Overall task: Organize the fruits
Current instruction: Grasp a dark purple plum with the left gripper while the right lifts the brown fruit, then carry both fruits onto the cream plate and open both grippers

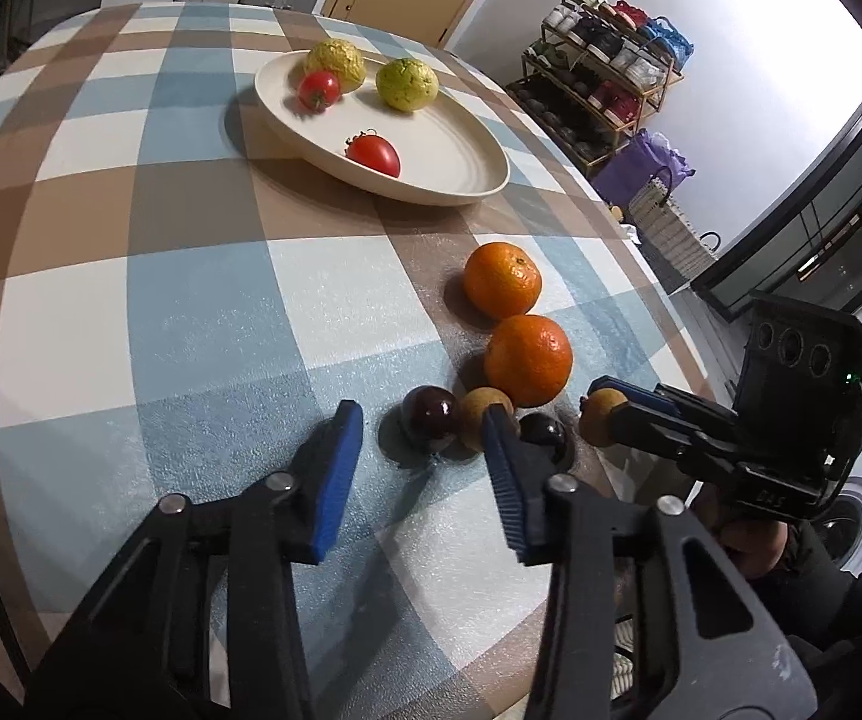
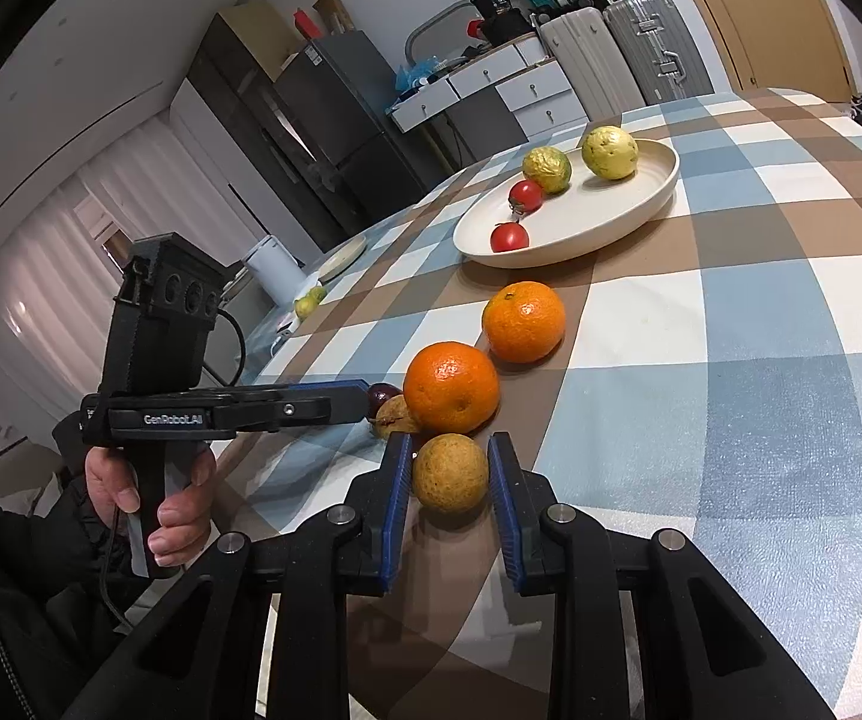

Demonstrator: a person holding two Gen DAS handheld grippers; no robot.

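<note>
On the checked tablecloth (image 1: 131, 312), right gripper (image 2: 451, 474) clamps a brown fruit (image 2: 450, 473); left gripper (image 1: 425, 456) stands apart.

Seen from the left wrist: the plate (image 1: 478, 180) stood on the bench (image 1: 131, 300) at 12 o'clock, bearing two guavas (image 1: 407, 83) at its far side and two tomatoes (image 1: 374, 153) nearer. Two oranges (image 1: 502, 279), touching, lay at 2 o'clock. Just before them, at 3 o'clock, lay two plums (image 1: 429, 417) with a longan (image 1: 478, 414) between them.
</note>
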